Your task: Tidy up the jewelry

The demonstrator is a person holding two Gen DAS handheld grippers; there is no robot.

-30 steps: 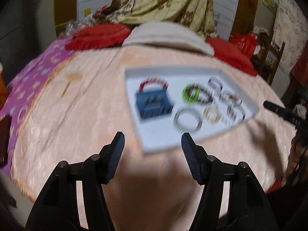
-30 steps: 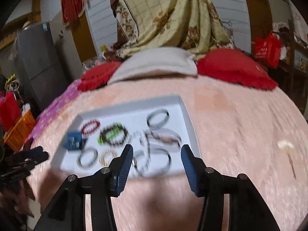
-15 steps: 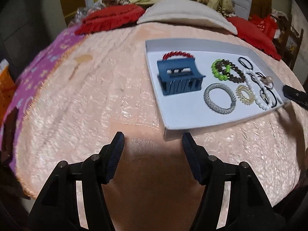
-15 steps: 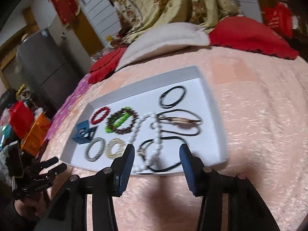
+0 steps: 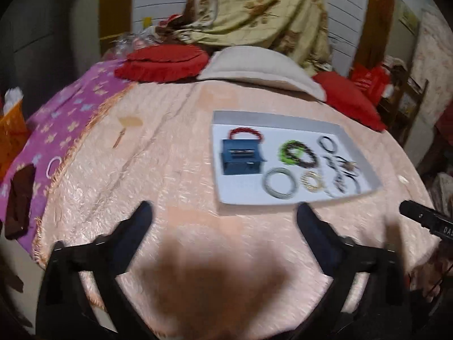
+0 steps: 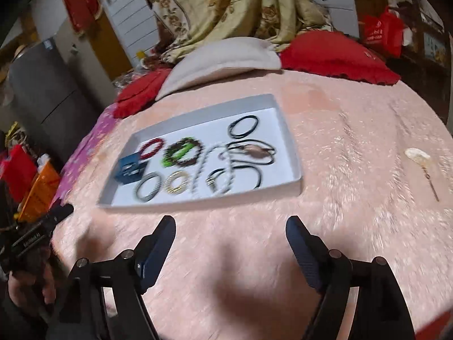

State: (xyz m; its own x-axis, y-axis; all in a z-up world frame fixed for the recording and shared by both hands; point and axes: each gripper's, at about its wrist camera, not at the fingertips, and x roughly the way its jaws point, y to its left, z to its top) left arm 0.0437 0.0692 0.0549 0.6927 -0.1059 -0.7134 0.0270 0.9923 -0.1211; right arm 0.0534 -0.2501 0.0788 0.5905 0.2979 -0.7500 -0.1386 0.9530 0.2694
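A white tray (image 5: 243, 192) (image 6: 286, 130) lies on a pink bedspread. In it stand a blue slotted holder (image 5: 240, 157) (image 6: 128, 170), a red bead bracelet (image 5: 245, 131) (image 6: 151, 147), a green and dark bead bracelet (image 5: 296, 153) (image 6: 184, 151), a silver bangle (image 5: 279, 187) (image 6: 147, 188), a gold bangle (image 5: 311, 181) (image 6: 177, 182), a white pearl string (image 6: 223, 175) and black cords (image 6: 243, 124). My left gripper (image 5: 223, 218) is open and empty, short of the tray's near edge. My right gripper (image 6: 230, 232) is open and empty, also short of the tray.
Red cushions (image 5: 164, 62) (image 6: 337, 53) and a beige pillow (image 5: 260, 68) lie at the bed's far end. A purple blanket (image 5: 56, 130) covers the left side. A small pale object on a stick (image 6: 419, 155) lies right of the tray. An orange basket (image 6: 39, 187) stands beside the bed.
Both grippers have pulled back from the tray, and their jaws have opened wider. The jewelry in the tray has not moved.
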